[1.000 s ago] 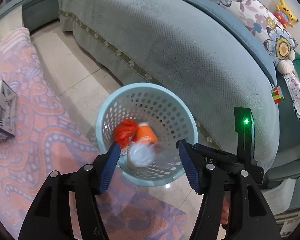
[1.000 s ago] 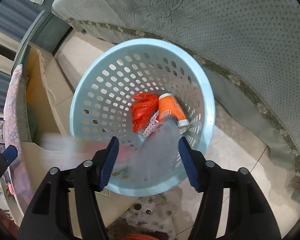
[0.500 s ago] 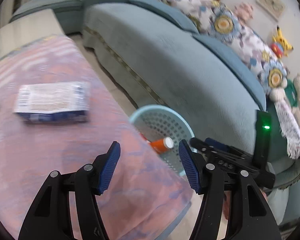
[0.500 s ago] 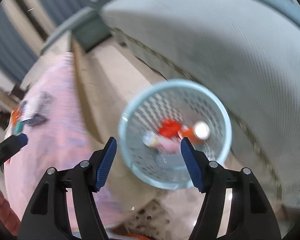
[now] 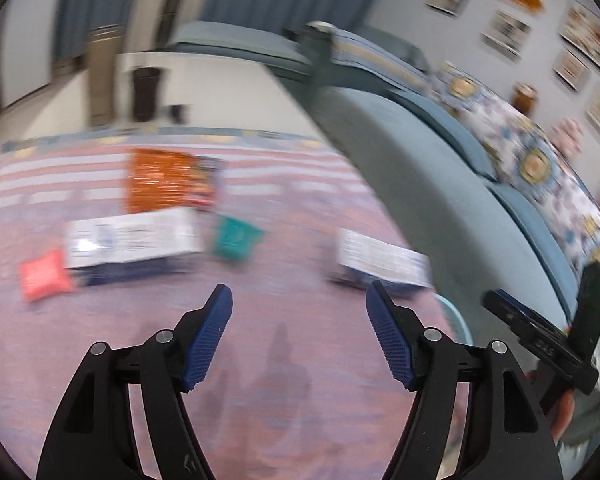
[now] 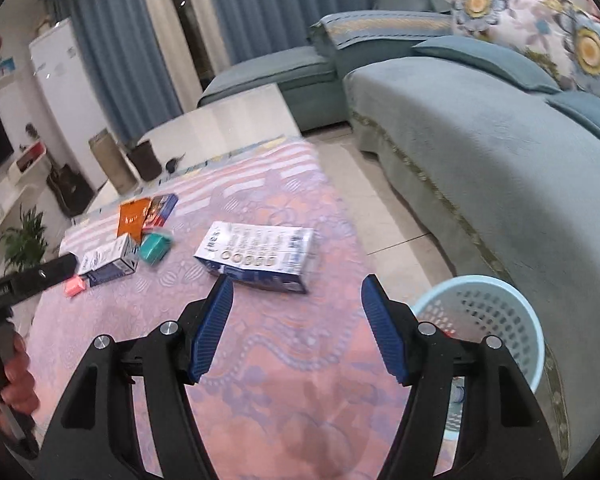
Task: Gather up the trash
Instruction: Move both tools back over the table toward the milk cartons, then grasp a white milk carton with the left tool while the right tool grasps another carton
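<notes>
Both grippers are open and empty above the pink patterned tablecloth [image 6: 284, 360]. My right gripper [image 6: 296, 296] hovers just short of a white and blue carton [image 6: 256, 252] lying flat. My left gripper [image 5: 300, 304] faces a second white carton [image 5: 132, 240], a teal packet [image 5: 236, 238], a pink packet [image 5: 42, 276] and an orange packet [image 5: 164, 182]; the near carton [image 5: 380, 260] lies to its right. The light blue perforated basket [image 6: 500, 320] stands on the floor at the table's right, by the sofa. The left view is blurred.
A teal sofa [image 6: 480, 140] with floral cushions runs along the right. The other hand-held gripper [image 6: 24, 276] shows at the left of the right wrist view. A dark cup [image 6: 144, 160] and a tan cylinder [image 6: 112, 164] stand at the table's far end.
Both grippers have swung up and away from the basket toward the table. The items they dropped a second ago stay in the basket; both sets of jaws remain open.
</notes>
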Action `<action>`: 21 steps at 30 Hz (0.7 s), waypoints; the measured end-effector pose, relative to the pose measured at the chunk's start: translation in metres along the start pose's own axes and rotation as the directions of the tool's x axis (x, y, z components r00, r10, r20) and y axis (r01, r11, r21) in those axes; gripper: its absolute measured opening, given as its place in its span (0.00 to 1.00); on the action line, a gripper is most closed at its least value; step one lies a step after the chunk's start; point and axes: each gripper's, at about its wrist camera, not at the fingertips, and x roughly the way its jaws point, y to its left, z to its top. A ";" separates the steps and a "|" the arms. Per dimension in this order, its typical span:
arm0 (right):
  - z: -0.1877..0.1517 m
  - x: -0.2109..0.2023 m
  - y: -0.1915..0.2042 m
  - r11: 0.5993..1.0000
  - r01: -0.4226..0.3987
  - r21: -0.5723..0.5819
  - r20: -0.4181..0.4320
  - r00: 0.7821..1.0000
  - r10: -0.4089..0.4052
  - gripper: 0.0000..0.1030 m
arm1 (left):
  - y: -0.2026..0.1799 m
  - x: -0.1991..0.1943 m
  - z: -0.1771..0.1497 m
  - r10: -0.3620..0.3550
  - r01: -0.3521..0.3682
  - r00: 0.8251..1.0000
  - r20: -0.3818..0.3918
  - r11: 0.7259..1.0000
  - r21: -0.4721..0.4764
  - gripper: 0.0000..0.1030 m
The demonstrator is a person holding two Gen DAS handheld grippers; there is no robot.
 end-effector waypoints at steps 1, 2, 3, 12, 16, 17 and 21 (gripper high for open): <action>0.002 0.010 0.004 1.000 0.003 -0.005 -0.016 1.000 -0.003 0.61 | 0.022 -0.002 0.003 0.033 -0.033 0.999 0.009 0.999 -0.033 0.66; 0.003 0.019 0.008 1.000 0.002 -0.006 -0.030 1.000 -0.002 0.61 | 0.037 -0.005 0.006 0.052 -0.051 0.999 0.012 0.997 -0.051 0.66; 0.005 0.029 0.009 1.000 -0.001 -0.002 -0.047 0.999 0.000 0.61 | 0.052 -0.005 0.007 0.075 -0.074 0.997 0.014 0.995 -0.072 0.66; 0.000 0.084 -0.005 0.995 -0.024 0.099 -0.158 0.987 0.039 0.61 | 0.140 0.018 0.020 0.206 -0.203 0.978 0.003 0.963 -0.179 0.72; 0.001 0.091 -0.003 0.996 -0.027 0.091 -0.174 0.984 0.042 0.61 | 0.140 0.040 0.022 0.155 -0.160 0.987 -0.039 0.971 -0.178 0.72; 0.001 0.093 -0.001 0.996 -0.031 0.085 -0.177 0.983 0.045 0.61 | 0.140 0.042 0.021 0.153 -0.159 0.987 -0.047 0.972 -0.173 0.72; 0.000 0.095 0.009 0.997 -0.054 0.060 -0.180 0.982 0.064 0.61 | 0.129 0.046 0.009 0.119 -0.127 0.991 -0.065 0.981 -0.144 0.72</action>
